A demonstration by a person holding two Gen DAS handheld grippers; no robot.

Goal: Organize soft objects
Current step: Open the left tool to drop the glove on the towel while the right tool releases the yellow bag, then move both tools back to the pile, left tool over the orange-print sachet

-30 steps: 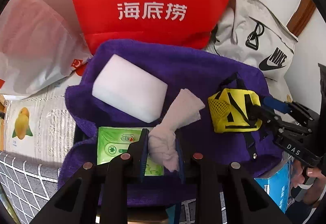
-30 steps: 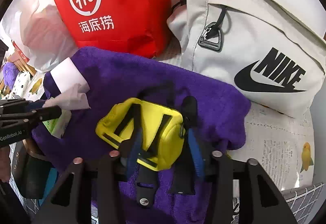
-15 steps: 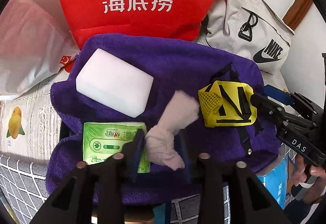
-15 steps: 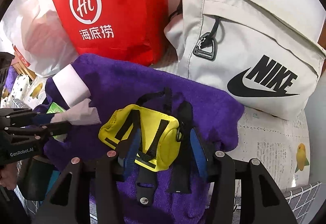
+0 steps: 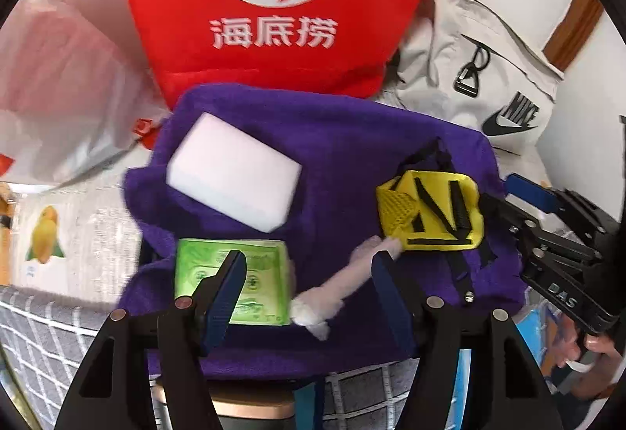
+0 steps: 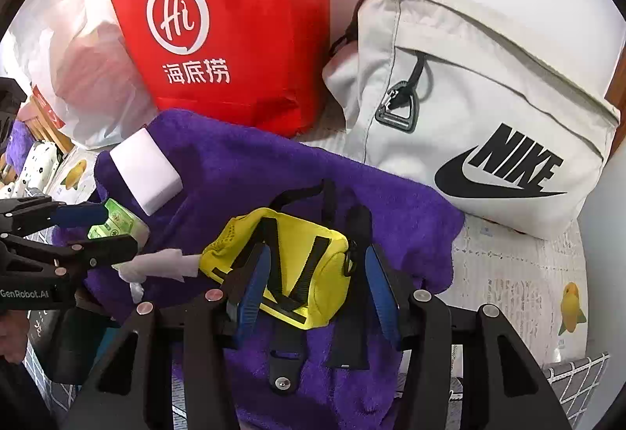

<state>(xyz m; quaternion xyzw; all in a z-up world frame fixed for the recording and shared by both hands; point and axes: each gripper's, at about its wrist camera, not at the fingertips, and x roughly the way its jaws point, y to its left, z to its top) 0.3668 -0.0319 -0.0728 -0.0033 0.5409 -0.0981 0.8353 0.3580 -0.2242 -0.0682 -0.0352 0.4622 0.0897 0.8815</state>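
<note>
Letting go of the crumpled tissue [image 5: 344,287], I am spreading my left claw [image 5: 309,273]: its jaws have just been opening, and the tissue is lying between them without either pad pressing on it. It is resting on the purple towel [image 5: 352,156], its far tip just touching the yellow pouch [image 5: 434,211] to the right, with the green tissue pack [image 5: 234,285] just to its left and the white foam block [image 5: 234,183] farther off on the left.

My right claw [image 6: 313,289] is pinching the yellow pouch across its middle, the blue pads pressing into its sides on the towel.

The tissue is looking feather-light and limp; I am judging that it will tear or unravel if I pull one end, so the thick twisted near end is the place to pinch it. The pouch is looking soft and squashy, with black straps trailing near me that may snag, so I am favouring a grip across its padded body rather than a strap. The foam block should be compressing easily; I would be taking it across its short sides. The pack's wrapper is likely slippery.
</note>
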